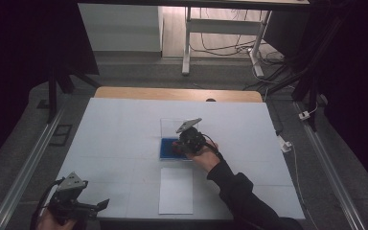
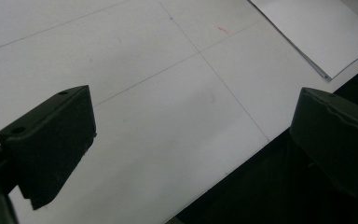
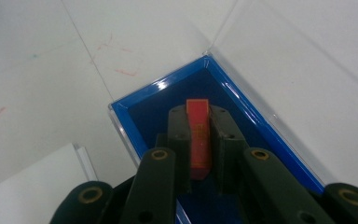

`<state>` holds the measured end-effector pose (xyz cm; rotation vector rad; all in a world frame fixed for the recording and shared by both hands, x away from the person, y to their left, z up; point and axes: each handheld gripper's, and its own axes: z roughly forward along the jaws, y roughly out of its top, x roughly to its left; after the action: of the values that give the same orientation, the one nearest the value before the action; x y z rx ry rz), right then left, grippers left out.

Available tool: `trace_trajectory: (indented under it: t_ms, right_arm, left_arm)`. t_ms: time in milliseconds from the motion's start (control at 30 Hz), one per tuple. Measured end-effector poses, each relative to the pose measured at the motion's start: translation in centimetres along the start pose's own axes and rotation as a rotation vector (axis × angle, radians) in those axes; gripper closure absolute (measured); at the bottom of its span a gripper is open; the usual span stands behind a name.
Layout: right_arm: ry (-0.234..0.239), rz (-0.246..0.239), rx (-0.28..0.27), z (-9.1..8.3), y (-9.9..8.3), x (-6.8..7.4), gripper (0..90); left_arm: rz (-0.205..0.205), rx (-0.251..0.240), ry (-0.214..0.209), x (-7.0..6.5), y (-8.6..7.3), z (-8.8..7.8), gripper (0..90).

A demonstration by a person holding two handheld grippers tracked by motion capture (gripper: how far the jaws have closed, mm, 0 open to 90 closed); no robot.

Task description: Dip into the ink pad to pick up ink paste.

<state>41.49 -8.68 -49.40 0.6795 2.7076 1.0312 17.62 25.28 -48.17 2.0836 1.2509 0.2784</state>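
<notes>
A clear box with a blue floor stands mid-table. My right gripper reaches into it from the right, shut on a flat red piece that stands on edge between its jaws, just above the blue floor. My left gripper hovers over the table's front left corner, jaws wide apart with nothing between them; one jaw hangs past the table edge.
A white sheet of paper lies near the front edge, just in front of the box; its corner shows beside the box. The box's clear walls rise behind the gripper. Faint red marks dot the white tabletop.
</notes>
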Motion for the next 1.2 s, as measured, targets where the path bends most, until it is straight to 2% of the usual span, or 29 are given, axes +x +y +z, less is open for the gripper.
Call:
trace_trajectory:
  t_ms: [167,267,367,433,567,700,767,1033,1200]
  right_arm:
    - [0.039,0.045,-0.013,0.0,-0.3,-0.8,80.6]
    - [0.008,0.008,-0.004,0.0,-0.1,-0.2,80.5]
    - [-0.046,-0.056,0.019,0.0,0.1,0.8,80.5]
    - [-0.056,-0.064,0.018,0.1,0.1,1.0,80.5]
    - [-0.023,-0.010,-0.001,0.0,-0.1,0.5,80.3]
    - [-0.021,-0.019,0.004,-0.1,0.1,0.3,80.0]
    - [-0.017,-0.007,0.007,-0.2,0.2,0.3,79.9]
    - [-0.027,0.032,-0.071,-2.1,0.7,-0.8,79.9]
    - [-0.015,0.023,-0.067,-2.2,0.5,-1.1,79.8]
  left_arm:
    - [-0.001,0.000,0.000,0.0,0.0,0.0,0.6]
    - [-0.001,0.002,0.000,0.0,0.0,0.0,0.7]
    - [0.000,0.002,0.000,0.0,0.0,0.0,0.7]
    - [0.000,0.002,0.000,0.0,0.0,0.0,0.7]
    - [-0.003,-0.001,-0.002,0.1,0.0,0.0,0.7]
    - [-0.007,-0.003,-0.007,0.1,0.0,0.0,0.7]
    - [-0.008,-0.005,-0.007,0.1,0.0,0.0,0.6]
    - [-0.007,-0.006,-0.007,0.1,0.0,-0.1,0.7]
    - [-0.006,-0.005,-0.006,0.1,0.0,0.0,0.7]
